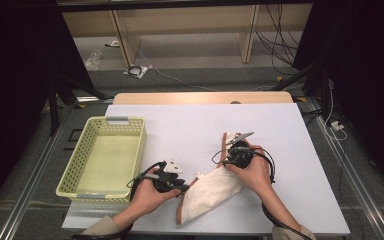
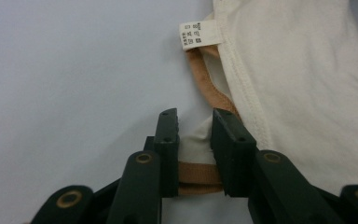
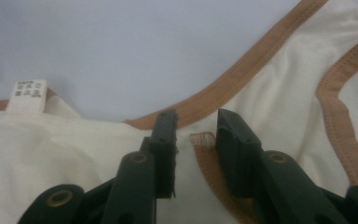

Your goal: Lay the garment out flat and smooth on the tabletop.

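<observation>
high view — cream garment [image 1: 211, 192] lies between left gripper [image 1: 180, 186] and right gripper [image 1: 228, 159].

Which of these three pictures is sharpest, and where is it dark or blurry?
High view: evenly lit white table, dark at both sides. Left gripper view: the garment seams are crisp, its label print unreadable. Right gripper view: softer, the tan trim hazy.

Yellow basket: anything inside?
Nothing visible in the yellow basket; its floor looks bare. The near wall hides a strip of floor behind it. The cream garment lies outside on the table.
</observation>
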### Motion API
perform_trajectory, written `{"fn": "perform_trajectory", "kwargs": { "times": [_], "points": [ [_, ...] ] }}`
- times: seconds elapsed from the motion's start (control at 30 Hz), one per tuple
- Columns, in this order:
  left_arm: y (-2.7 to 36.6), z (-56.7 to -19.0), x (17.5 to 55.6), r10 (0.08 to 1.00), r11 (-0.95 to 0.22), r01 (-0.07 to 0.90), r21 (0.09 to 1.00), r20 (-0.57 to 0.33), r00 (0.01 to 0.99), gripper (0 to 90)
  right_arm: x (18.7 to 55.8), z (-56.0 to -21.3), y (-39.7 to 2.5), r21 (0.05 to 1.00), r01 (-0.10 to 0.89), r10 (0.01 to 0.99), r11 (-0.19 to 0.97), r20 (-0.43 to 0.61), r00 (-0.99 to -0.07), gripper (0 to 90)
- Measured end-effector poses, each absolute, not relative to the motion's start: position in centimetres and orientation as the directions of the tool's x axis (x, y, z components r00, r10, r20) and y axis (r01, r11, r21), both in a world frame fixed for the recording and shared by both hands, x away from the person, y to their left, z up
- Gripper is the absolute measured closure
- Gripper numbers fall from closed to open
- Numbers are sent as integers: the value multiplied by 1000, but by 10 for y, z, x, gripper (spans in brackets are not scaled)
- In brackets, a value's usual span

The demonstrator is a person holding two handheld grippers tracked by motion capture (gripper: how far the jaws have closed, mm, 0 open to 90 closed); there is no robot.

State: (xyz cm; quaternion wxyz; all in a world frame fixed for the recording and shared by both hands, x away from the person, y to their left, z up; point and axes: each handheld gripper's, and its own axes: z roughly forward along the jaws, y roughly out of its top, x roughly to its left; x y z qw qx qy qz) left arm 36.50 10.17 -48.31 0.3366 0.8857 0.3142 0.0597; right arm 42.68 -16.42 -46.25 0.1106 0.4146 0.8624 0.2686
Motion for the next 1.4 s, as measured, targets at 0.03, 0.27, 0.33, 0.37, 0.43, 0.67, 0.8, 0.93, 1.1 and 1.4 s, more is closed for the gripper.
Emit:
{"fn": "perform_trajectory", "kwargs": {
  "times": [0.03, 0.27, 0.33, 0.37, 0.43, 0.67, 0.8, 0.93, 1.1, 1.4],
  "points": [
    [102, -483, 365, 597, -575, 517, 634, -106, 795, 712, 428, -464, -163, 542, 660, 773, 520, 31, -634, 706],
    [101, -483, 364, 599, -576, 516, 634, -103, 794, 713, 426, -468, -164, 515, 668, 772, 538, 18, -635, 869],
    [101, -483, 365, 599, -576, 517, 634, -103, 794, 713, 425, -468, -165, 515, 671, 774, 532, 25, -633, 889],
    [101, -483, 364, 600, -574, 518, 634, -104, 793, 713, 425, -468, -165, 517, 671, 774, 532, 24, -632, 891],
    [101, -483, 364, 601, -573, 518, 635, -104, 792, 713, 424, -468, -165, 518, 668, 773, 535, 20, -634, 895],
    [101, -484, 364, 603, -570, 518, 637, -104, 791, 714, 414, -455, -165, 565, 637, 766, 525, 13, -643, 898],
    [101, -484, 363, 604, -569, 517, 639, -102, 790, 715, 403, -445, -170, 600, 620, 763, 505, 25, -646, 898],
    [101, -484, 363, 605, -568, 519, 639, -103, 789, 715, 391, -435, -183, 627, 609, 761, 485, 40, -648, 899],
    [101, -484, 363, 606, -568, 520, 639, -103, 789, 715, 374, -427, -201, 643, 613, 765, 459, 66, -641, 899],
    [101, -484, 363, 607, -568, 521, 637, -104, 788, 715, 351, -429, -245, 632, 651, 793, 420, 93, -602, 899]
  ]
}}
